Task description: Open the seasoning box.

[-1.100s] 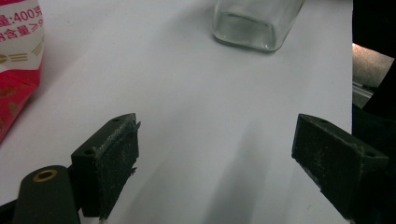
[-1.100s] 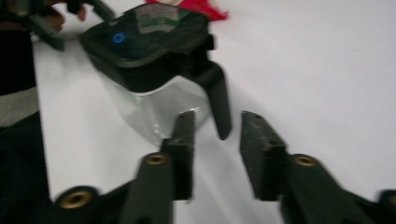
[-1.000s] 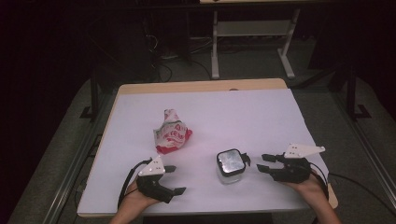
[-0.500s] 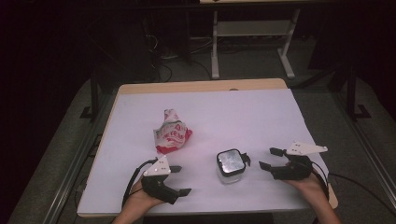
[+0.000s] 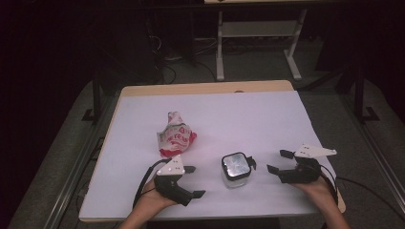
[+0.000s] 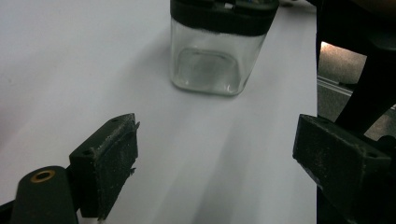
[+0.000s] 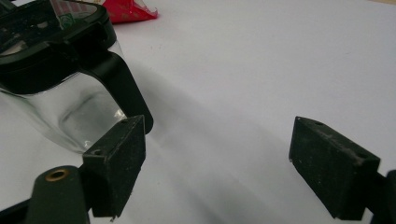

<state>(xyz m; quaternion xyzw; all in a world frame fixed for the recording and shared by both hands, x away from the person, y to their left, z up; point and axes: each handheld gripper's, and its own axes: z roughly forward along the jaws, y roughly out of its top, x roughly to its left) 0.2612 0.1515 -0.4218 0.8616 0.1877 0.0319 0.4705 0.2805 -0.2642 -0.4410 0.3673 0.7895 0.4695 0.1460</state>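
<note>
Now glass jar point(image 5: 236, 170), right gripper point(image 5: 280, 161) opened, empty

At the near edge of the table point(image 5: 143, 114), the right gripper point(image 5: 279, 162) now stands with its jaws spread wide, having just been opening, and nothing sits between them; a second ago they were closer together beside the jar point(image 5: 236, 169). It sits slightly back toward 3 o'clock of the jar, apart from it. The left gripper point(image 5: 193, 182) has shifted a little toward 3 o'clock, nearer the jar, its jaws wide and pointing at the glass.
</note>
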